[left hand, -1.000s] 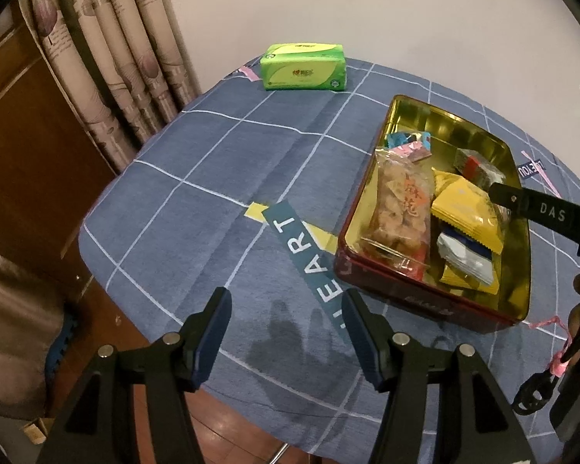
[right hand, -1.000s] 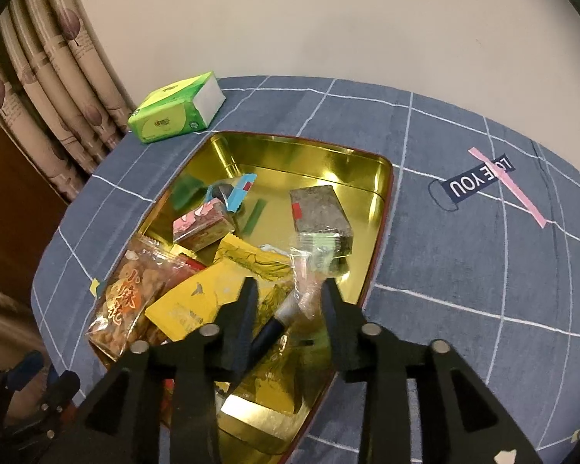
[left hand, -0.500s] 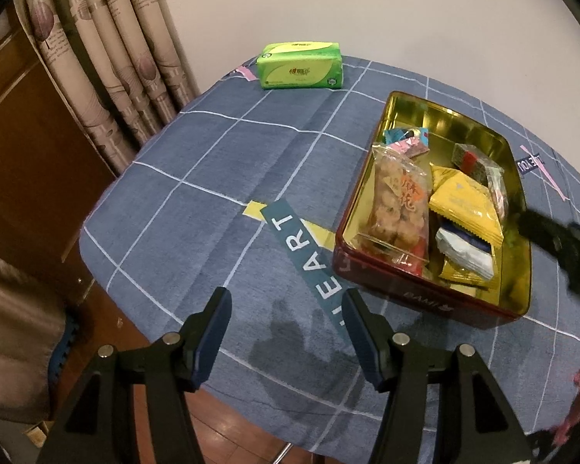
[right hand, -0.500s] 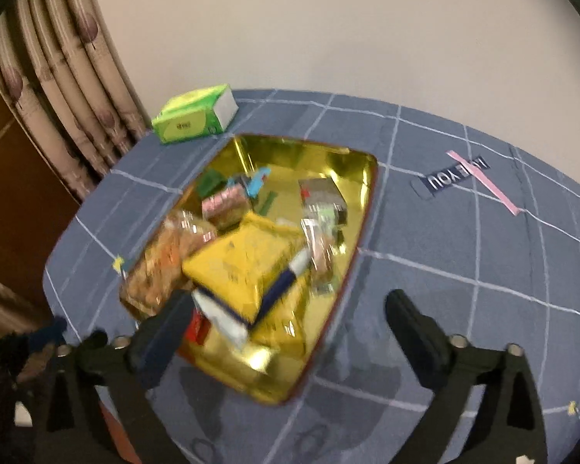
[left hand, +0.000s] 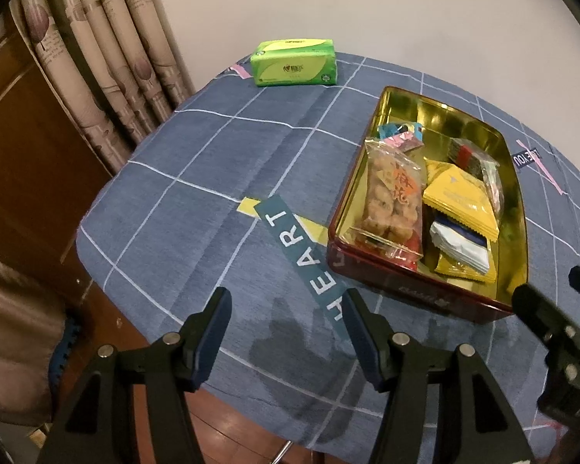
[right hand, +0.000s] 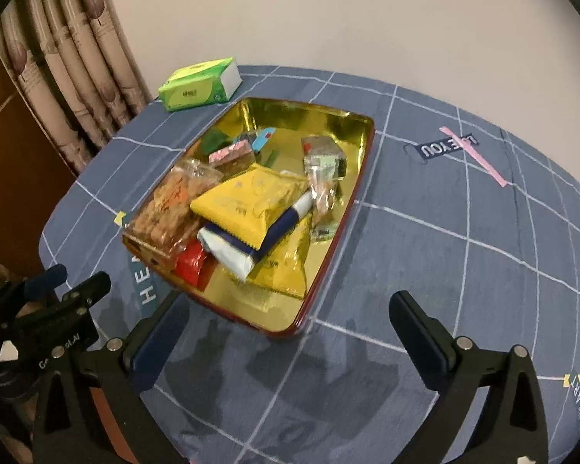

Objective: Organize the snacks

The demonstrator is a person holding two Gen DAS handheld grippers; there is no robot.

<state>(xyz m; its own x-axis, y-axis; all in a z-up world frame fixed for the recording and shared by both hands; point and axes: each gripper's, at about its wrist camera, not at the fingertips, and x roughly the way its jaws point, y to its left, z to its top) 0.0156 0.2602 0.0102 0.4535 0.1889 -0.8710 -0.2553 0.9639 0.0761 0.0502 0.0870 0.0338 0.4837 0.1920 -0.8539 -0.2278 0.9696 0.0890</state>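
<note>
Right now my right gripper (right hand: pixel 290 332) hangs over the tablecloth (right hand: pixel 464 255) just short of the tin's near end; its jaws have just been opening and now stand wide apart, with nothing between them. My left gripper (left hand: pixel 286 321) is about half open and empty too, over the word HEART printed on the cloth, near the tin's near left corner.

All the snacks I can see lie in the tin (right hand: pixel 352 178), a rectangular box, red outside and shiny gold inside, sitting open on the round table. Along its left side lies a clear bag of brown fried pieces (left hand: pixel 392 197). Beside that a yellow packet (right hand: pixel 247 201) rests on top of a white and navy packet (right hand: pixel 259 239), with another yellow packet (right hand: pixel 286 266) underneath and a red wrapper (right hand: pixel 189 265) at the near edge. Toward the far end are a pink wrapped bar (right hand: pixel 232 152), a small blue wrapper (right hand: pixel 263 139), a dark wrapped block (right hand: pixel 323 150) and a clear crinkled packet (right hand: pixel 323 193).

Well apart from the tin, a green tissue pack (left hand: pixel 294 62) stands at the table's far edge.
</note>
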